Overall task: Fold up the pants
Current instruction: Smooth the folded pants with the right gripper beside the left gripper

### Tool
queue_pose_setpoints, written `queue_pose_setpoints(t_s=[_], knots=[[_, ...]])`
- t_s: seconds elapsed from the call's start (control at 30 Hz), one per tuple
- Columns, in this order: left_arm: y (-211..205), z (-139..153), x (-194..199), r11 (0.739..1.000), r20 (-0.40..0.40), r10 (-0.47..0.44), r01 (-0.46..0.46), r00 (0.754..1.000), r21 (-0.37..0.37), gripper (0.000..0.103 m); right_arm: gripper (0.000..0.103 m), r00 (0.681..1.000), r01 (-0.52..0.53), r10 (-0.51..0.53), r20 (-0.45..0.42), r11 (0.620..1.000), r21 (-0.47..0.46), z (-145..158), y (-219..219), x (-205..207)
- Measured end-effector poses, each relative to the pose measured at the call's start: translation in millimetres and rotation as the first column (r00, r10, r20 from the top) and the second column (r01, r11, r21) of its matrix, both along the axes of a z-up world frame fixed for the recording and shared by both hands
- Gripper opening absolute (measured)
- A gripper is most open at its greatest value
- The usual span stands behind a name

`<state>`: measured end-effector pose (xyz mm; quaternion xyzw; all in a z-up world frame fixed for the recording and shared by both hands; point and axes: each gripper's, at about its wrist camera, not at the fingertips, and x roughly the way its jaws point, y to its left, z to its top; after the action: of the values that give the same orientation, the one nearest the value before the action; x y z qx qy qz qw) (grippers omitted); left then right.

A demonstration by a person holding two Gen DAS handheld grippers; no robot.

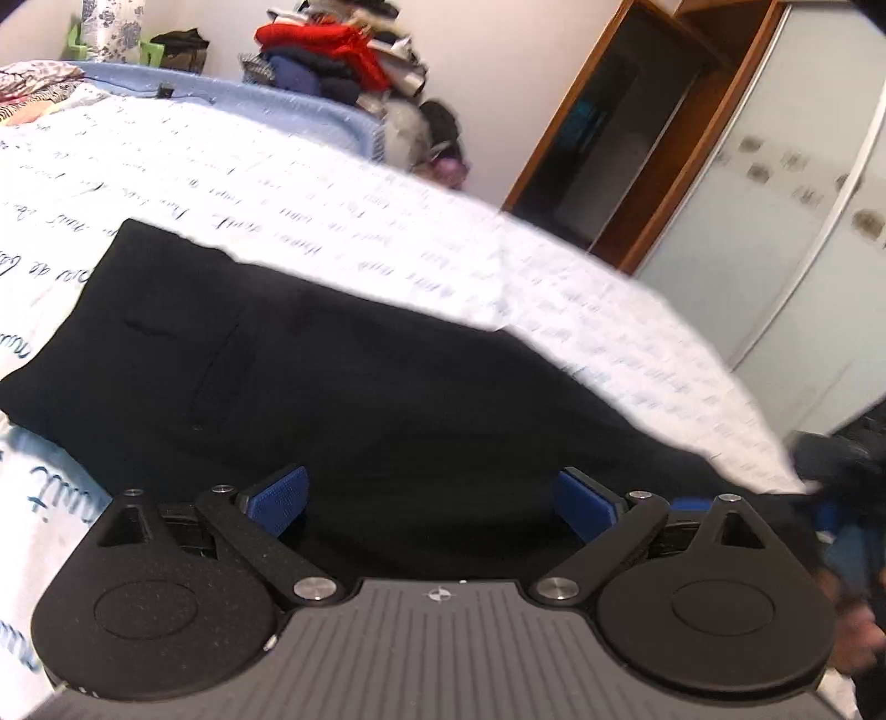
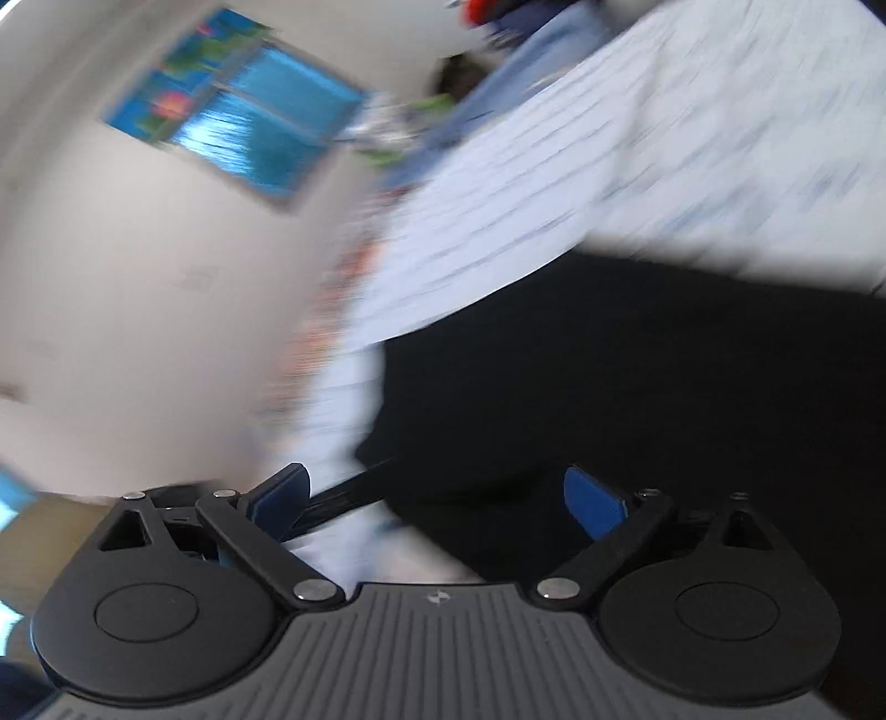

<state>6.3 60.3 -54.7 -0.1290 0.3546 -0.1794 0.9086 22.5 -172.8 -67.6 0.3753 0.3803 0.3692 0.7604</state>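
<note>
Pants-wise, the black cotton pants (image 1: 332, 376) lie on the white script-print bed sheet (image 1: 332, 183) looking folded lengthwise, more folds likely left, both 2-finger grippers (image 1: 432, 501) (image 2: 437, 501) spread wide, holding nothing.

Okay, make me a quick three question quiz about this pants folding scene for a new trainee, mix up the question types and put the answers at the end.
1. True or false: the left gripper is clamped on the black pants.
2. Multiple choice: the pants lie on A) a bare wooden floor, B) a white bedsheet with blue script, C) a glass desk.
3. Fill in: in the left wrist view, the heap beyond the far edge of the bed has a bright ____ garment on top.

Key: 1 false, its jaws stand wide with no cloth pinched; the right gripper is open too. 2 B. 3 red.
</note>
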Motion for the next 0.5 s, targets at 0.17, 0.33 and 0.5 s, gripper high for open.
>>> queue_pose_setpoints(t_s=[0.17, 0.33, 0.5], knots=[[4.9, 0.2, -1.2, 0.993, 0.017, 0.009, -0.011, 1.0, 0.119, 0.095, 0.1, 0.997, -0.074, 0.072, -0.017, 0.985, -0.155, -21.4, 31.0, -13.4], [4.3, 26.2, -26.0, 0.993, 0.081, 0.057, -0.065, 0.995, 0.1, 0.095, 0.1, 0.999, 0.046, -0.045, 0.008, 0.993, -0.11, -3.9, -16.8, -49.4], [-36.2, 53.4, -45.2, 0.997, 0.196, -0.042, 0.028, 0.98, 0.072, 0.096, 0.1, 0.879, 0.476, -0.477, 0.013, 0.876, -0.073, -0.7, -136.1, -112.9]])
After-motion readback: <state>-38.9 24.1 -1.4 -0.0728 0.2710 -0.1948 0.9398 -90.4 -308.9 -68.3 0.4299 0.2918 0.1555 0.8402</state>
